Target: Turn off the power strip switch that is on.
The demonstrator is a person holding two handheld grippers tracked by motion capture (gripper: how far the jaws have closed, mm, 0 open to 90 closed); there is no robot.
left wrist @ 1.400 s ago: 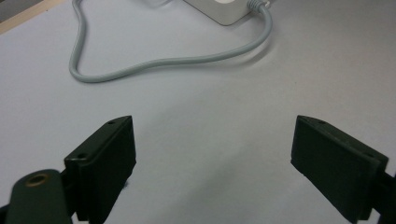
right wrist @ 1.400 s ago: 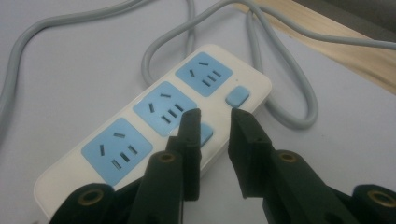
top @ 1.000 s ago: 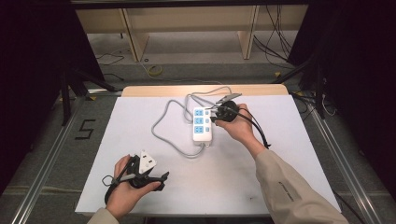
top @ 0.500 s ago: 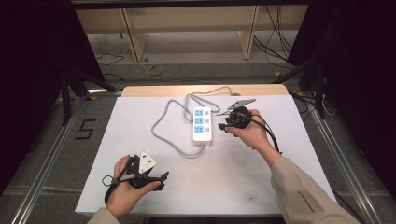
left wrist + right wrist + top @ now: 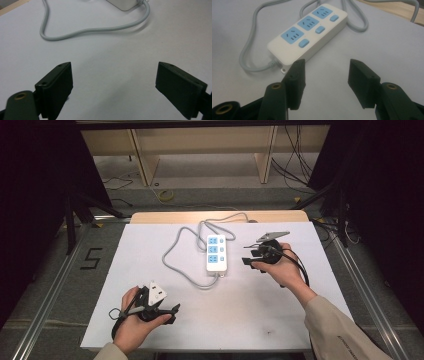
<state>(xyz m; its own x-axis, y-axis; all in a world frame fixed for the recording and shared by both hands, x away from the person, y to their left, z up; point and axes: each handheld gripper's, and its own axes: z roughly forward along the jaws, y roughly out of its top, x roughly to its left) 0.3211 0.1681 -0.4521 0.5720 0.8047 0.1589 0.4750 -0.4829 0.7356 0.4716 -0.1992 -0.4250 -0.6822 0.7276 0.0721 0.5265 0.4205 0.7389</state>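
Strip just off my right jaws

My right gripper, empty, has just been opening beside the strip, parallel to its length; left gripper open, farther.

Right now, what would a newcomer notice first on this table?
The white power strip with three blue sockets lies mid-table, its grey cable looping to its left. The right gripper hovers just right of it, jaws open and nothing between them. The left gripper rests open near the table's front edge.
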